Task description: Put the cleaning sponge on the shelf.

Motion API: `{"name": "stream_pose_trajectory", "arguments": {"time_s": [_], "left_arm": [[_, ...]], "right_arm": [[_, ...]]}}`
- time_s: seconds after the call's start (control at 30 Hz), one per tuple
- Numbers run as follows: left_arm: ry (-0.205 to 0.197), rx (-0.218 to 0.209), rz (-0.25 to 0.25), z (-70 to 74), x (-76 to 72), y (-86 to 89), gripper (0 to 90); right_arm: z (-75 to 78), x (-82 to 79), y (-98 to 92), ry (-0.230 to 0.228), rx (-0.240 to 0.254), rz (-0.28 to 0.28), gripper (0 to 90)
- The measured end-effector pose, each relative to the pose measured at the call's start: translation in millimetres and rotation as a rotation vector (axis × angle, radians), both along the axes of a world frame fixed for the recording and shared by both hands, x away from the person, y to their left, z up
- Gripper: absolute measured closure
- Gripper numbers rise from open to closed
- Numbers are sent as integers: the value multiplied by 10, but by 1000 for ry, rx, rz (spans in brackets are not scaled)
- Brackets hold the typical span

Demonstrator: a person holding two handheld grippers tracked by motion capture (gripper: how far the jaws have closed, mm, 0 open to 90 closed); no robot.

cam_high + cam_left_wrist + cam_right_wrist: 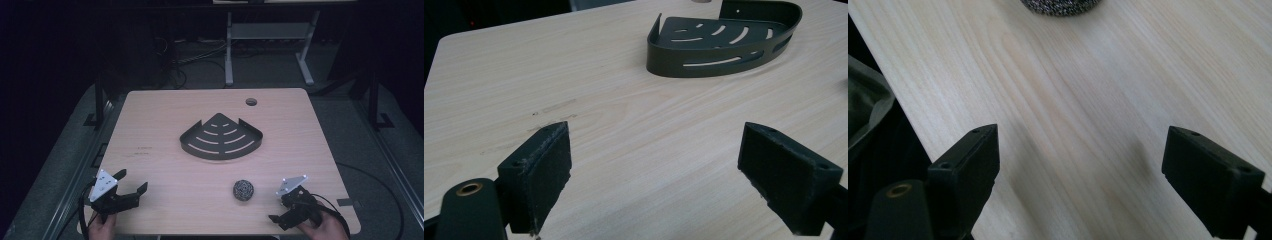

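Dark floor and cables surround the pale wooden tabletop [165,170], where both tongs rest near the person's edge with jaws spread wide and nothing between them. The steel wool scouring ball [243,190] lies just beside the right tongs [286,207], toward their inner side and a little ahead, while the left tongs [131,186] are well apart from it, so the right hand seems better placed. Farther ahead, between both tongs, sits the dark slotted corner shelf basket [187,142].
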State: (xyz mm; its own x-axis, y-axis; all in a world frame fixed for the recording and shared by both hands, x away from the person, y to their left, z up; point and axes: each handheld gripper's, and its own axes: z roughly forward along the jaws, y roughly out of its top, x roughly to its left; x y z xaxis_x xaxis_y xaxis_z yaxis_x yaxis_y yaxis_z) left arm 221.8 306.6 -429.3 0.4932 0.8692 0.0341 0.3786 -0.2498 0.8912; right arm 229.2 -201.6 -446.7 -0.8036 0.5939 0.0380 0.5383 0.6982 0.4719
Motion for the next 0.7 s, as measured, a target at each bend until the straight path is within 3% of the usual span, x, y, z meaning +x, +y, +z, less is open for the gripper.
{"name": "stream_pose_trajectory", "arguments": {"time_s": [0.7], "left_arm": [[-2,-3,6,6,-1,24,133]], "right_arm": [[72,144,317,2,-37,88,147]]}}
